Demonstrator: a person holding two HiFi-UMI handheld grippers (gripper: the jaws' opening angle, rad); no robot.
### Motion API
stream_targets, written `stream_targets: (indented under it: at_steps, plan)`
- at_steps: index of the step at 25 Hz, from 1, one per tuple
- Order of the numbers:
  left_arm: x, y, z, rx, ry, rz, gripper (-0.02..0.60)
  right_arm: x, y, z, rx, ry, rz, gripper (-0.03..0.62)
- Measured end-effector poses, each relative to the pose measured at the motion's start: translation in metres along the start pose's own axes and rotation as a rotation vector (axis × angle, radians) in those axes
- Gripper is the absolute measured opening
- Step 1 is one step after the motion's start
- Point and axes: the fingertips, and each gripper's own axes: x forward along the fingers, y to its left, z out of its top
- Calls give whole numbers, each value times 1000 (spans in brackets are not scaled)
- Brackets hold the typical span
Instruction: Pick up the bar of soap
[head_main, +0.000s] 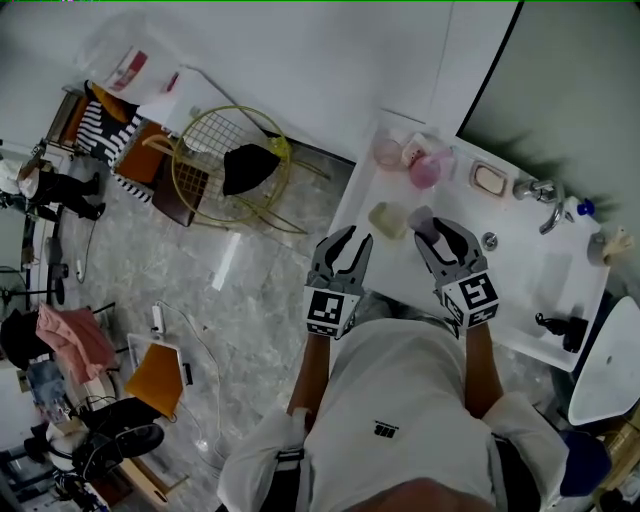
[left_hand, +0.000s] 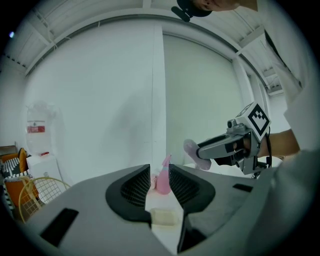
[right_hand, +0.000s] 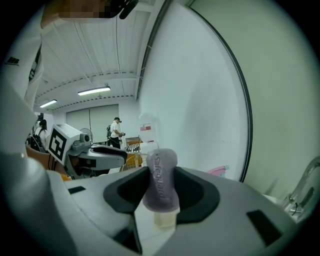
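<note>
- Closest to the head camera was the person's white shirt (head_main: 400, 400), with both arms reaching out towards a white counter (head_main: 520, 290).
- Right gripper (head_main: 440, 232): jaws clamped on the bar of soap (right_hand: 161, 177), a greyish-purple bar standing upright between the pads and held above the counter.
- Left gripper (head_main: 347, 243): jaws apart with nothing gripped, hanging over the counter's near edge beside the right one.
- A cream block (head_main: 388, 219) lay on the counter just ahead of the two grippers.
- Further back stood pink bottles (head_main: 425, 170), a soap dish (head_main: 489, 179) and a chrome tap (head_main: 540, 190); a round drain (head_main: 489, 240) sat near the right gripper.
- The floor (head_main: 250, 300) was grey and marbled, with a yellow wire basket (head_main: 215, 165) and an orange seat (head_main: 158, 378) standing on it.
- The walls were plain white.
</note>
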Motion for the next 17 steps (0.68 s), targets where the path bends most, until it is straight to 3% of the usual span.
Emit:
stream_targets:
  at_steps: [17]
  plan:
    - [-5, -54, 8, 36, -16, 77, 120, -43, -15, -4, -19, -64, 56, 183]
